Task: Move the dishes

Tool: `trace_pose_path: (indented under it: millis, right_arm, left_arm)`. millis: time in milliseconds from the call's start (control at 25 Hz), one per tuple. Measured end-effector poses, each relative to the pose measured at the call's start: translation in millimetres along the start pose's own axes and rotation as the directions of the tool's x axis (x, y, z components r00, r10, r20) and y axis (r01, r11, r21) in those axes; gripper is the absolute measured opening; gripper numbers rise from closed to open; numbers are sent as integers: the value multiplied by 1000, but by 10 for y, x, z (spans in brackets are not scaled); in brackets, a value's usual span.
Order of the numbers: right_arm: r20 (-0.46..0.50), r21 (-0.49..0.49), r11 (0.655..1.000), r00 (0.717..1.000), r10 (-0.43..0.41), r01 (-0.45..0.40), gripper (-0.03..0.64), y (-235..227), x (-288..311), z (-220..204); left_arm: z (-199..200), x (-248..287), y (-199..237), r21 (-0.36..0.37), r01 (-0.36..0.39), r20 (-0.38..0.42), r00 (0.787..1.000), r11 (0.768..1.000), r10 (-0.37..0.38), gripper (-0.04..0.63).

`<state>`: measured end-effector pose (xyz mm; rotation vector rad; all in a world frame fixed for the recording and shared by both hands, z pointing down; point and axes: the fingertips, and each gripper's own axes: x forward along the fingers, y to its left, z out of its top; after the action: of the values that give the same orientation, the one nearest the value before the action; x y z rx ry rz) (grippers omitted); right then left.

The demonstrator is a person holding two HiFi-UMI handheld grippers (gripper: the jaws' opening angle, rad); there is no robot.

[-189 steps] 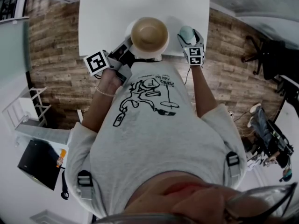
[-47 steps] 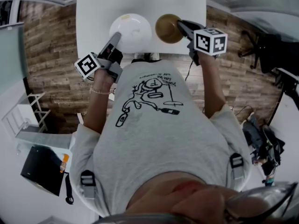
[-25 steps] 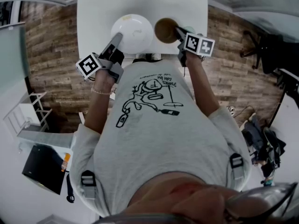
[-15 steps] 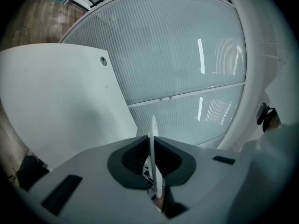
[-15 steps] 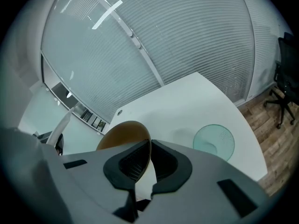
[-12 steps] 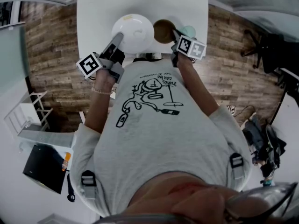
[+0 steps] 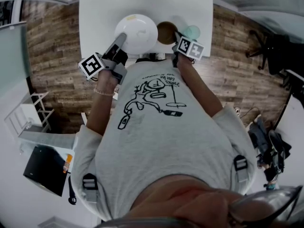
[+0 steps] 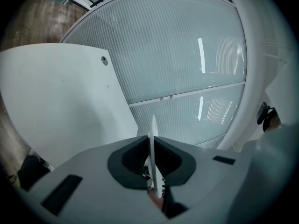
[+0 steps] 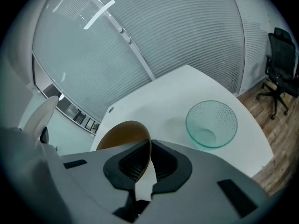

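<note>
White plate: over the near part of the white table, just left of the brown bowl and close beside it; I cannot tell whether they touch.
Left gripper: jaws closed on the plate's near rim.
Right gripper: jaws clamped on the brown bowl's wall, one pad inside and one outside.
Glass bowl: on the table to the right of the brown bowl, apart from it.
Only in the head view: the plate as a full round disc, and both dishes side by side at the table's near edge.
Only in the left gripper view: the plate edge-on, a thin white line pinched between the dark pads.
Only in the right gripper view: the glass bowl whole, clear and dimpled, and the brown bowl's tan inside.
Hard to make out: the head view shows only part of the glass bowl, behind the right gripper's marker cube. No view shows whether the plate or the brown bowl rests on the table or is lifted off it.
</note>
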<state>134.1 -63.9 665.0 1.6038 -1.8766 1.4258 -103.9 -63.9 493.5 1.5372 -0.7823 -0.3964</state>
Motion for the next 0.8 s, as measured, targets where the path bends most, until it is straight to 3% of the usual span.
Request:
trace_pose_path:
  millis: [800]
  right_arm:
    - [11,18,994,994,-106,106,43,-435,364,-231]
  left_arm:
    - [-13,8,17,-18,0,-12,1000,1000,-1,20]
